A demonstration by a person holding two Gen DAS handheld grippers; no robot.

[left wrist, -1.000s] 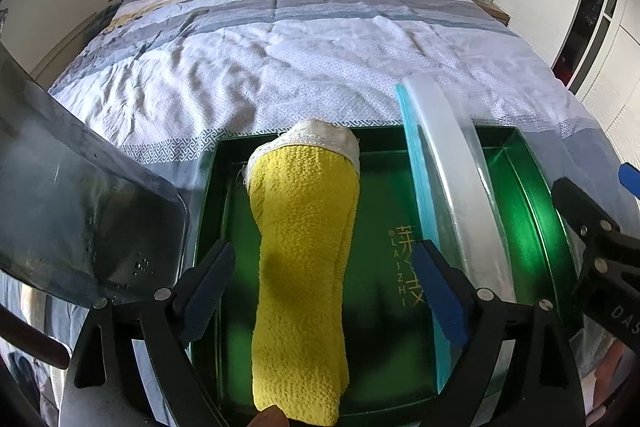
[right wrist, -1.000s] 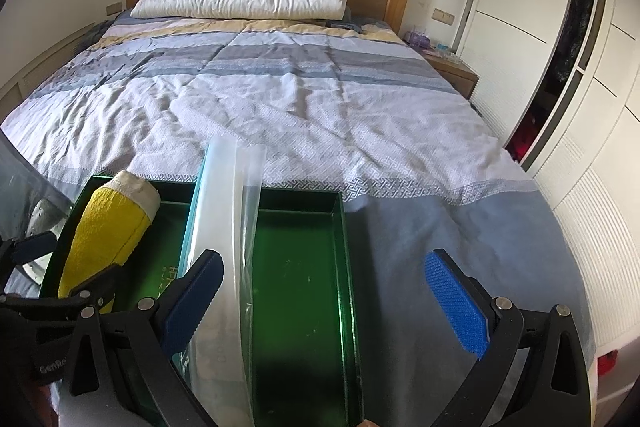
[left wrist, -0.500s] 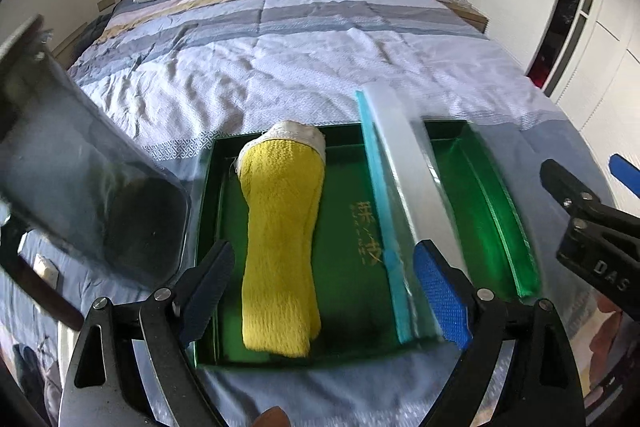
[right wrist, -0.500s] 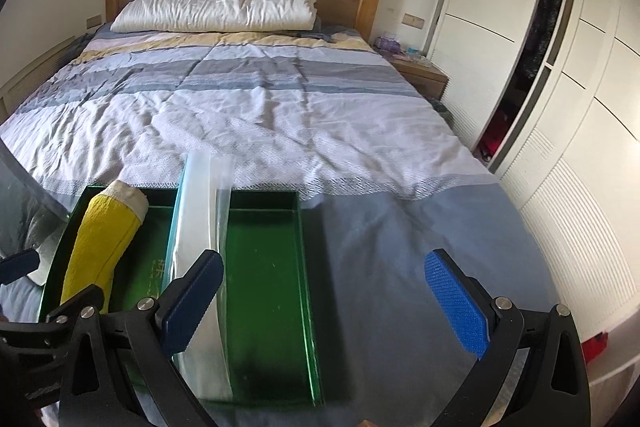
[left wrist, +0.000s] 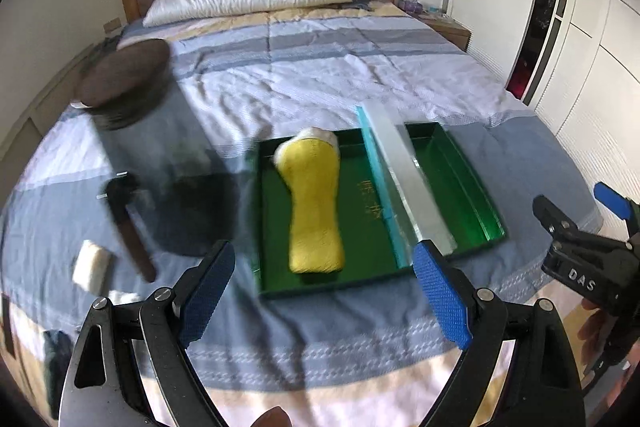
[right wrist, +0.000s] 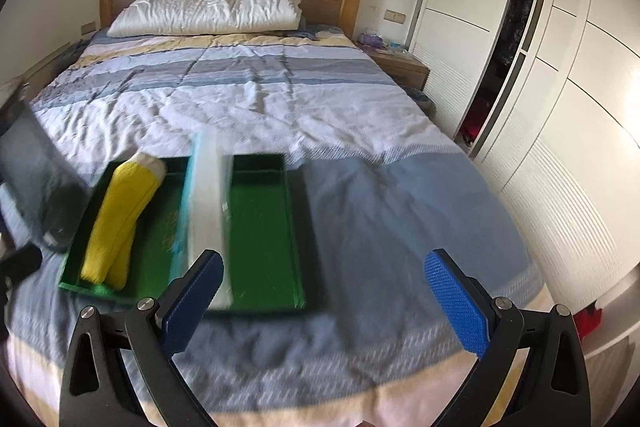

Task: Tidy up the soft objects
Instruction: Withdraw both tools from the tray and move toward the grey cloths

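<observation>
A rolled yellow towel [left wrist: 314, 211] [right wrist: 116, 215] with a white end lies lengthwise in the left half of a green tray [left wrist: 448, 179] [right wrist: 260, 227] on the bed. A clear plastic strip with a teal edge [left wrist: 404, 187] [right wrist: 206, 211] stands along the tray's middle. My left gripper [left wrist: 323, 295] hangs open above the bedspread, short of the tray's near edge, holding nothing. My right gripper [right wrist: 324, 303] is open too, empty, near the tray's right front corner. In the left wrist view the right gripper [left wrist: 576, 203] shows at the right edge.
A dark translucent container with a dark lid [left wrist: 128, 87] stands left of the tray. A small white block [left wrist: 92, 267] and a brown handle [left wrist: 132, 231] lie beside it. A white pillow [right wrist: 208, 11] rests at the headboard. White wardrobe doors [right wrist: 560, 107] line the right side.
Both grippers have drawn back and up from the tray, which now looks smaller and farther off. The towel and the plastic strip stay in the tray. Both grippers remain open.
</observation>
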